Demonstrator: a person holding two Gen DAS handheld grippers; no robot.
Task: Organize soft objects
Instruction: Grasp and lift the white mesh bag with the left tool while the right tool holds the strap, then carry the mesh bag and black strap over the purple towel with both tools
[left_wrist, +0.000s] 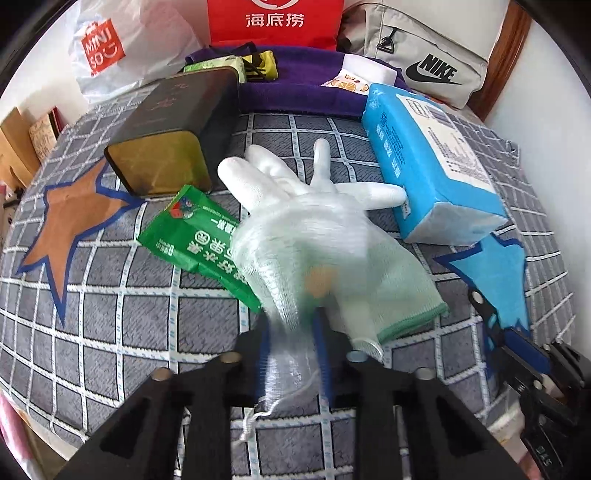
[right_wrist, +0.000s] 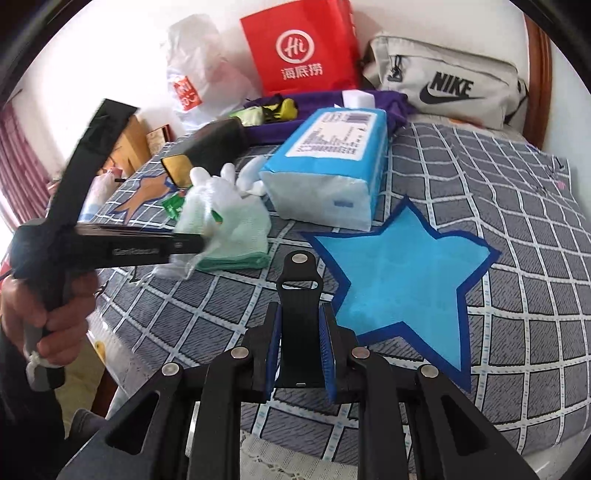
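Left claw is pinched on the cuff of a mesh-wrapped glove, which lies on the bed between the green pack and the tissue pack; a cuff grip should lift it whole. Right claw is clamped on a black strap, held beside the blue star, likely its drop spot.

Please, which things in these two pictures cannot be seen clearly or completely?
- Left wrist view: glove cuff, motion-blurred in the left hand-held gripper.
- Left wrist view: green packet, far end hidden under the glove.
- Right wrist view: black strap in the right hand-held gripper, lower end hidden behind it.
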